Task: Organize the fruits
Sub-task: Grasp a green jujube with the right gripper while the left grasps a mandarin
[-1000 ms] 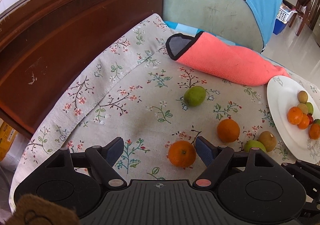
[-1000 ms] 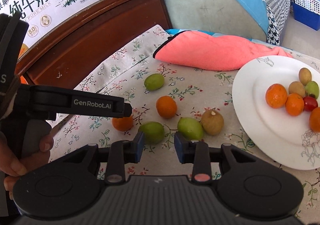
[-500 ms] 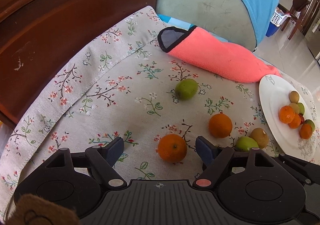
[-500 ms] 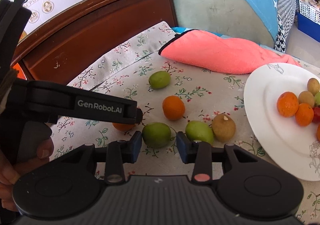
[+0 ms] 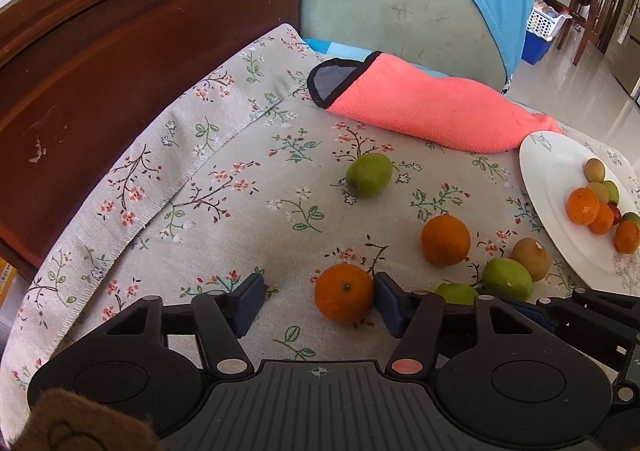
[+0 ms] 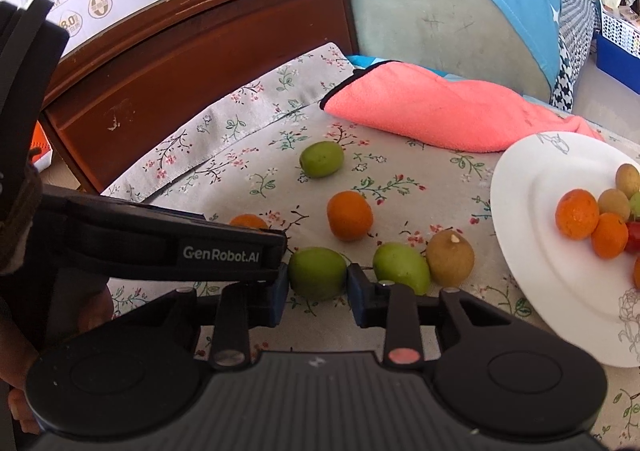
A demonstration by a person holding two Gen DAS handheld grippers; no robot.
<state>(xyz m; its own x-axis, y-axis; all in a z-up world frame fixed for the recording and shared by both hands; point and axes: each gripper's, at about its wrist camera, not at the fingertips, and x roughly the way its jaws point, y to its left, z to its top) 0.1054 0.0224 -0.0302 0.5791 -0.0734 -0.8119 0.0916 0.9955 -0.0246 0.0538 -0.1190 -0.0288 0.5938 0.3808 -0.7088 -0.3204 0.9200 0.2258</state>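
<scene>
Orange fruit in your left fingers: your left gripper (image 5: 316,303) has just been closing around the nearest tangerine (image 5: 345,293); one finger (image 5: 387,307) touches it, the other (image 5: 249,301) stands clear, so it is bracketed, not yet gripped.
Green fruit in your right fingers: your right gripper (image 6: 318,293) has also just been closing, and both pads now press the near green jujube (image 6: 317,273); you are holding it.
Meaning: both pickups look nearly set; finish the left squeeze before lifting.
Crowding: your two grippers sit just beside each other, the left one's body crossing the right wrist view, so lift apart.
Neighbours: a second green jujube (image 6: 401,268) lies just beside your right finger, touching a brown longan-like fruit (image 6: 450,258).
Farther on the cloth: another tangerine (image 6: 350,215), then a lone green jujube (image 6: 321,159).
Destination: white plate (image 6: 532,251) at the right, already carrying several fruits.
Beyond: a pink towel (image 6: 440,111) behind the plate; it blocks nothing.
</scene>
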